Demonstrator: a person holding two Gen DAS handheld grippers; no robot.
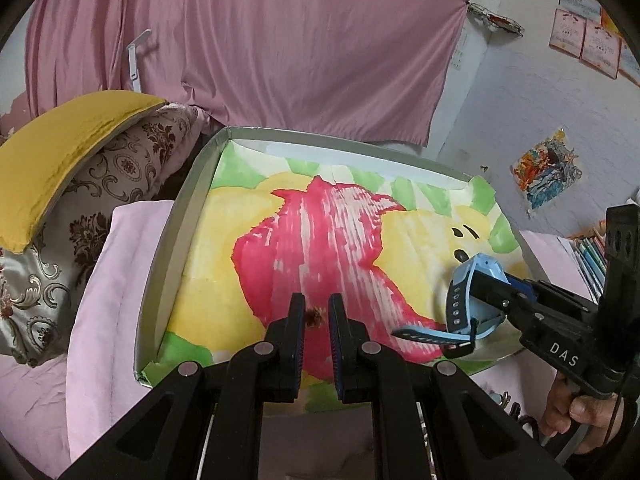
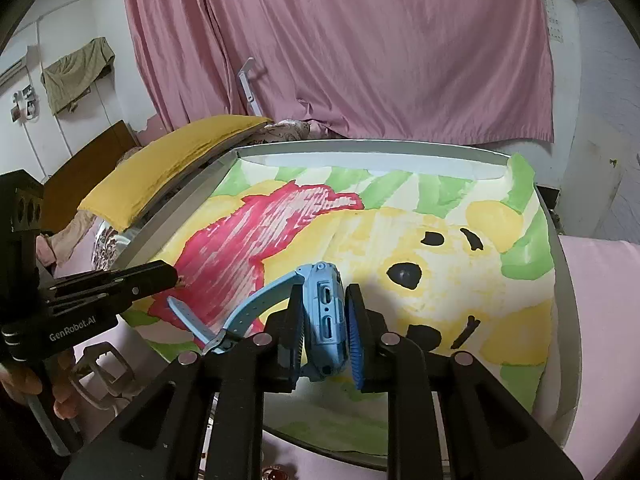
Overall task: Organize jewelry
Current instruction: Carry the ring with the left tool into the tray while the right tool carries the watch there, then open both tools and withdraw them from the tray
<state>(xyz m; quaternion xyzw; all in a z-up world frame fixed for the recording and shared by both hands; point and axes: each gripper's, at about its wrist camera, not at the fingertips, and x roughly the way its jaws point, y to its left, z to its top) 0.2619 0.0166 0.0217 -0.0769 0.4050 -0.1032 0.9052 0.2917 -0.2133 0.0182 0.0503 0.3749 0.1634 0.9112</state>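
A blue watch (image 2: 324, 312), clamped in the right gripper (image 2: 324, 328), hangs over a painted tray (image 1: 188, 216); the left gripper (image 1: 316, 316) pinches a small brown trinket (image 1: 314, 317) nearby, pillows (image 1: 80, 184) and a pink curtain (image 1: 280, 40) behind.

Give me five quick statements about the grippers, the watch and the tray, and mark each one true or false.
1. The right gripper has a blue watch between its fingers. True.
2. The left gripper holds the watch strap. False: only a small brown item sits between its near-shut fingers.
3. The tray is lined with a painted picture. True.
4. The watch is red. False: it is light blue.
5. A pink curtain hangs behind the tray. True.
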